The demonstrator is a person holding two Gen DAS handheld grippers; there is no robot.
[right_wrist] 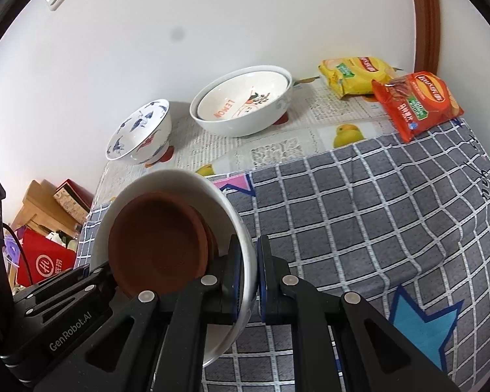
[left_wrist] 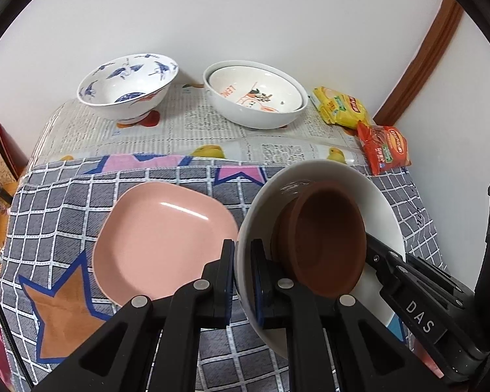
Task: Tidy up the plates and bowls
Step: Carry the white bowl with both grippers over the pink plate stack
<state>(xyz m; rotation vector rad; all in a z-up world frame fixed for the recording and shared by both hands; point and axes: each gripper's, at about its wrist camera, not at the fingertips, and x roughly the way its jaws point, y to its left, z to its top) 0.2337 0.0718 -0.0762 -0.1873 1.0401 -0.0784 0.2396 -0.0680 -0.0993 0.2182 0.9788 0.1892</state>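
Observation:
A white plate (left_wrist: 385, 209) carries stacked brown saucers (left_wrist: 330, 238) and is held between both grippers above the checked cloth. My left gripper (left_wrist: 242, 261) is shut on the plate's left rim. My right gripper (right_wrist: 250, 261) is shut on the opposite rim of the same white plate (right_wrist: 179, 179), beside the brown saucers (right_wrist: 160, 241). A pink square plate (left_wrist: 160, 238) lies on the cloth just left of the held plate. At the back stand a blue-patterned bowl (left_wrist: 127, 81) and a lemon-print bowl (left_wrist: 254, 94) nested in a larger white bowl.
A yellow snack packet (right_wrist: 356, 75) and a red one (right_wrist: 418, 104) lie at the back right by the wall. The grey checked cloth (right_wrist: 375, 222) covers the near tabletop, with newspaper-print covering (left_wrist: 192, 124) behind. Boxes and a red bag (right_wrist: 49, 261) sit beyond the left edge.

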